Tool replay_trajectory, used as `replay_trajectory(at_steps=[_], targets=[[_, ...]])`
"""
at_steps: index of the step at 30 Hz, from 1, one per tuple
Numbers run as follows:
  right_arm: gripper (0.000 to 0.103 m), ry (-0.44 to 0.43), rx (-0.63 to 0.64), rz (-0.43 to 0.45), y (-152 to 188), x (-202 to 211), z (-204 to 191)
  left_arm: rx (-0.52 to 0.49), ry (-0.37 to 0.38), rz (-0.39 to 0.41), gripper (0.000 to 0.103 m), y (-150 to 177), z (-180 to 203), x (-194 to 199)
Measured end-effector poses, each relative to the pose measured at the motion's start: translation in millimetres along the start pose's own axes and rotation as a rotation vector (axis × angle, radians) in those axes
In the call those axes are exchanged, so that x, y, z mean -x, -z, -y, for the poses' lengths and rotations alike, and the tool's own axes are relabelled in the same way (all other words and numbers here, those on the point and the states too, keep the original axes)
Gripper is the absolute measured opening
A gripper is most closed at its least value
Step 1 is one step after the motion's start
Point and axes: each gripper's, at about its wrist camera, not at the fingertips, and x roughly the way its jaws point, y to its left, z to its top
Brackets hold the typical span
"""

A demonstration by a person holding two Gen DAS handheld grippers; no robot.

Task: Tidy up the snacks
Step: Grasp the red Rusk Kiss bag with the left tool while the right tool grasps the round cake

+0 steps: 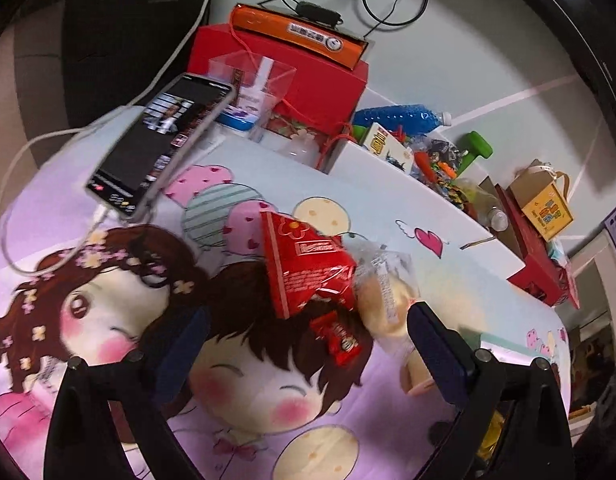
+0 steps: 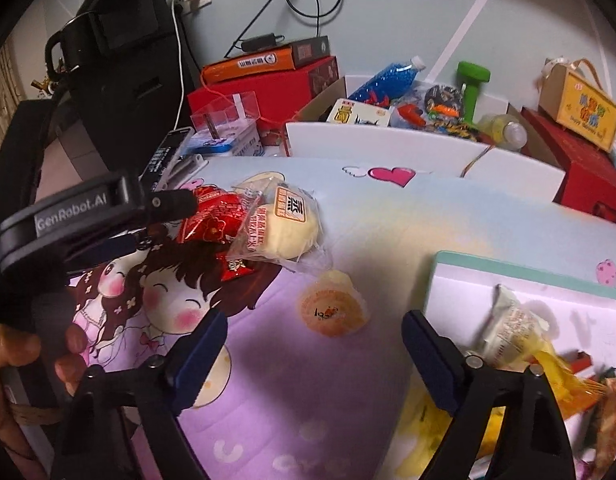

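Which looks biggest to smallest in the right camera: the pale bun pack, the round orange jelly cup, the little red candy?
1. Pale bun pack, clearly the largest.
2. Round orange jelly cup; it lies nearer the camera, so its true size could be smaller than it looks.
3. Little red candy, smallest, partly tucked under the bun pack.

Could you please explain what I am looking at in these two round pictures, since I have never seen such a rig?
No robot here: a person holds a two-finger gripper in each hand, and a fisheye camera on each looks forward along its fingers. One picture is from the left gripper, the other from the right gripper; the right view also shows the left gripper from the side, with the person's hand on its handle. Both stand open and hold nothing. On the cartoon-print cloth lie snacks: a red packet, a pale wrapped bun, a small red candy and a round orange jelly cup. A white box at the right already holds some snacks. A phone stands behind.
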Motion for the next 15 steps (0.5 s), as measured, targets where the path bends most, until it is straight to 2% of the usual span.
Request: replay_trajectory(at_steps=[7,12,15], targets=[[0.084,-0.009,-0.014,-0.035,-1.6,-28.3,2.8,-0.009,0.003,-0.011,0.099,-18.9,4.3,-24.7],[0.081,-0.014,-0.015,-0.050,-2.7,-42.0,1.8,0.003,-0.021,-0.050,0.098,-27.3,-2.4,-46.5],[0.080,-0.002,-0.016,-0.064,-3.6,-47.3,0.6,0.015,-0.005,-0.074,0.091,-28.1,-4.7,-56.6]])
